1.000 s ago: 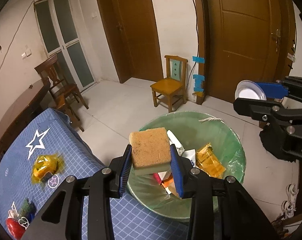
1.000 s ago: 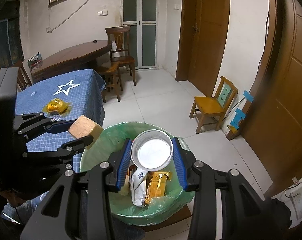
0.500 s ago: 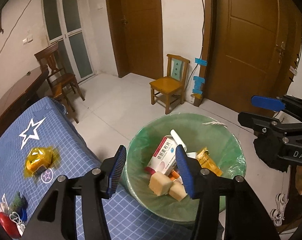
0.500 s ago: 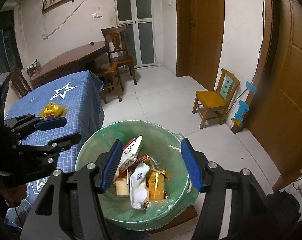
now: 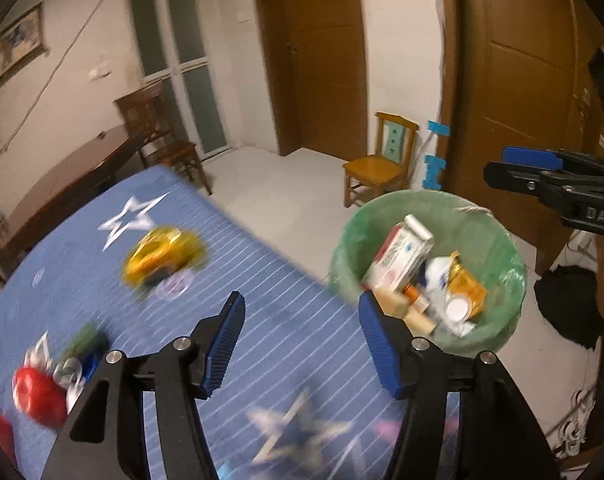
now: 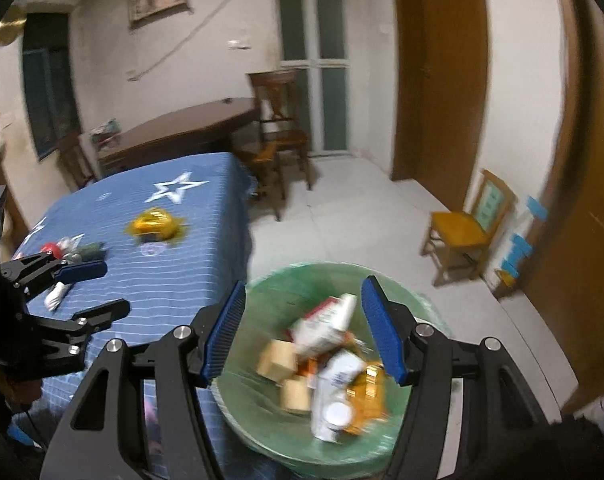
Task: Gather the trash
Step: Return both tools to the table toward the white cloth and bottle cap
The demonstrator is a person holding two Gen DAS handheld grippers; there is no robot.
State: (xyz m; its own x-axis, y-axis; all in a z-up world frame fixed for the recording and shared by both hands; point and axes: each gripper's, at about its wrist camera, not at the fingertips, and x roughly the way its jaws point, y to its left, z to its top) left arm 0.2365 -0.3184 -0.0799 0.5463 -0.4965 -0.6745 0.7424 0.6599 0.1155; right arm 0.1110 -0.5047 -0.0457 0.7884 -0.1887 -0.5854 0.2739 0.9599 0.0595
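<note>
Left gripper [image 5: 300, 344] over the blue cloth [image 5: 262, 280], jaws just opened wider, nothing between them — released. Right gripper [image 6: 302, 328] above the bin [image 6: 262, 296], also released, jaws apart and bare. Bin at 2 o'clock in the left view, holding a carton [image 5: 402, 256], sponge blocks [image 6: 276, 360], gold wrappers [image 5: 464, 286]. Yellow wrapper [image 5: 162, 254] on the cloth at 10 o'clock — red thing [image 5: 38, 398] at 8, blurred.

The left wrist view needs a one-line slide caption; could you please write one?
Open left hand-held gripper above the blue star tablecloth, beside a green-lined trash bin holding discarded packaging.
</note>
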